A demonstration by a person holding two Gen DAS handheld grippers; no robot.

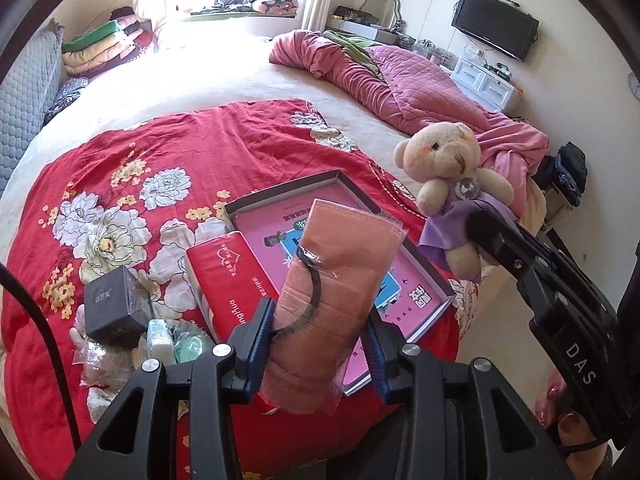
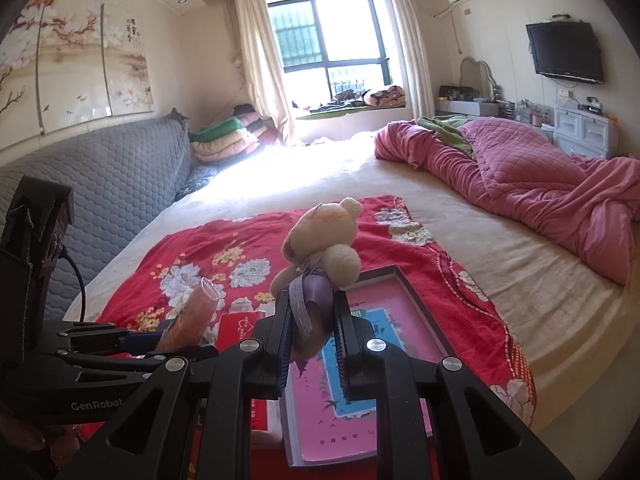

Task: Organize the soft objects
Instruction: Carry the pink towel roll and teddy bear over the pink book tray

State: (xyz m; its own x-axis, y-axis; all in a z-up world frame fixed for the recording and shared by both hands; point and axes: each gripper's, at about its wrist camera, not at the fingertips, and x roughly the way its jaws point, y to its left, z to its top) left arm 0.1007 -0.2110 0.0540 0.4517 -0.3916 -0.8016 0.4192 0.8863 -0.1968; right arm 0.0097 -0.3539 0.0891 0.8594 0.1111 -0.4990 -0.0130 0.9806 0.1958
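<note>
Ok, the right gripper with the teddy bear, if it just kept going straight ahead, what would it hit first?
Probably nothing close: the right gripper holds the teddy bear above the open box, and straight ahead lies only the red floral quilt, then bare mattress. Depth is uncertain.

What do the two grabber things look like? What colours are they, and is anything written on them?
Both are matte black with silver screws and blue ridged pads inside the fingers. The left hand-held gripper has a black cable at its side, and the right wrist view shows "GenRobot" printed on it. The right hand-held gripper has white letters "DAS" on its body in the left wrist view. Painted fingernails hold it.
</note>
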